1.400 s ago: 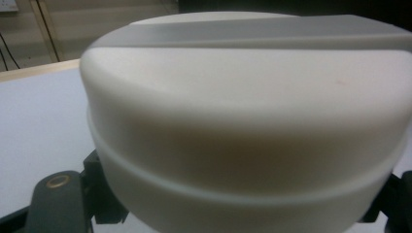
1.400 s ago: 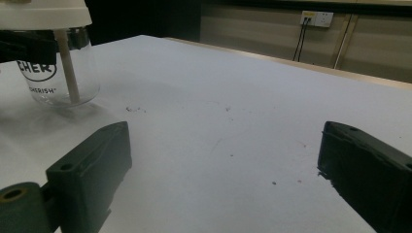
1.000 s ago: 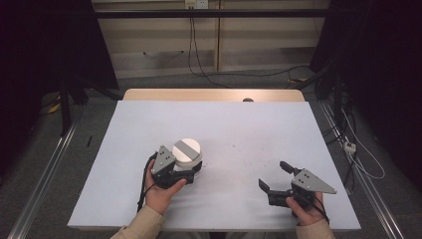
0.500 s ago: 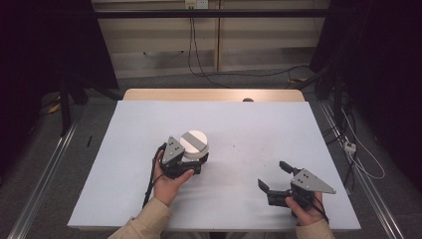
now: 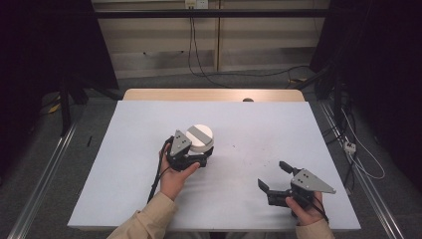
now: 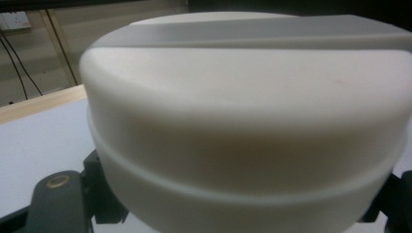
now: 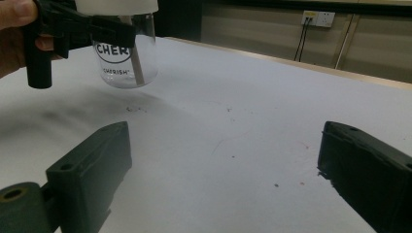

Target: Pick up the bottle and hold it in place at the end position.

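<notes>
- While your left gripper (image 5: 196, 152) pinches the white-lidded clear jar (image 5: 200, 139), the jar sits between its jaws.
- Your right gripper (image 5: 275, 177) rests spread, holding nothing.

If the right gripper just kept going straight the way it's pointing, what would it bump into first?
Probably nothing on the table: between the right gripper's open jaws lies bare white table. The jar in the left gripper sits off to the side.

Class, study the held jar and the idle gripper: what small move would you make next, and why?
Probably bring the open right gripper across to the jar's white lid. The left gripper is shut on the clear jar, lid on, while the right one rests apart on the table.
</notes>
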A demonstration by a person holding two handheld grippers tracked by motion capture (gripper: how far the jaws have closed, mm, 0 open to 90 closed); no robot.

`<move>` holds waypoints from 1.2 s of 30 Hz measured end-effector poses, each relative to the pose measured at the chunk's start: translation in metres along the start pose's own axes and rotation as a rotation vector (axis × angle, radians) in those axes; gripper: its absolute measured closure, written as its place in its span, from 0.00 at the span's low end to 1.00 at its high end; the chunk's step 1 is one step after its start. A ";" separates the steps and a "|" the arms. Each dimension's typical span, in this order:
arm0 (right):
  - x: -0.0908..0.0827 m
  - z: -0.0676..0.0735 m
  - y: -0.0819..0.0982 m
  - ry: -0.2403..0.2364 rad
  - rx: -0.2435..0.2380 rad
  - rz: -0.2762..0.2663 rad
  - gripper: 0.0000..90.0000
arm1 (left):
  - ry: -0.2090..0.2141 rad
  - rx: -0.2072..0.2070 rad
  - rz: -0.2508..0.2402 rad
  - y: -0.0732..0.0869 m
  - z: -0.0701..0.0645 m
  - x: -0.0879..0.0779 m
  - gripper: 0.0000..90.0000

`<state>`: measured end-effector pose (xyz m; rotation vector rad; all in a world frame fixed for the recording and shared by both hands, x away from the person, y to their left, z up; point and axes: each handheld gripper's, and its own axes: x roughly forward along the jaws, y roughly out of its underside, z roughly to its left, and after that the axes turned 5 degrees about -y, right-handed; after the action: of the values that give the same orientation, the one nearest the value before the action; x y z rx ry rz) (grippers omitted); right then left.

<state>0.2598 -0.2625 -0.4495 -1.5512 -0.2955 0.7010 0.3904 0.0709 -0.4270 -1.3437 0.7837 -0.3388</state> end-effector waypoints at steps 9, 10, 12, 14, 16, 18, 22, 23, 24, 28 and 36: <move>0.000 -0.001 0.001 0.004 0.006 -0.001 0.06 | 0.017 -0.006 0.008 -0.005 0.003 0.009 0.20; 0.000 -0.001 0.001 0.004 0.006 -0.001 0.06 | 0.018 -0.007 0.008 -0.005 0.003 0.011 0.20; 0.000 -0.002 0.001 0.008 0.008 -0.001 0.06 | 0.018 -0.009 0.010 -0.005 0.003 0.012 0.20; 0.000 -0.002 0.001 0.008 0.009 0.000 0.06 | 0.023 -0.008 0.015 -0.006 0.003 0.017 0.20; 0.000 -0.002 0.001 0.008 0.009 -0.001 0.06 | 0.023 -0.010 0.014 -0.005 0.003 0.019 0.20; 0.000 -0.002 0.001 0.006 0.010 -0.001 0.06 | 0.017 -0.008 0.021 -0.004 0.005 0.023 0.20; 0.000 -0.001 0.001 0.003 0.009 -0.001 0.06 | 0.018 -0.008 0.026 -0.005 0.005 0.027 0.20; 0.000 -0.001 0.001 0.002 0.008 -0.001 0.06 | 0.023 -0.009 0.022 -0.007 0.006 0.029 0.20; 0.000 -0.001 0.001 0.003 0.009 -0.001 0.06 | 0.023 -0.009 0.022 -0.007 0.006 0.029 0.20; 0.000 -0.002 0.001 0.005 0.009 -0.001 0.06 | 0.029 -0.015 0.019 -0.010 0.004 0.032 0.20; 0.000 -0.001 0.001 0.002 0.008 -0.002 0.06 | 0.017 -0.006 0.029 -0.007 0.006 0.041 0.20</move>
<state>0.2604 -0.2631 -0.4506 -1.5441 -0.2928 0.6980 0.4246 0.0473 -0.4324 -1.3353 0.8184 -0.3252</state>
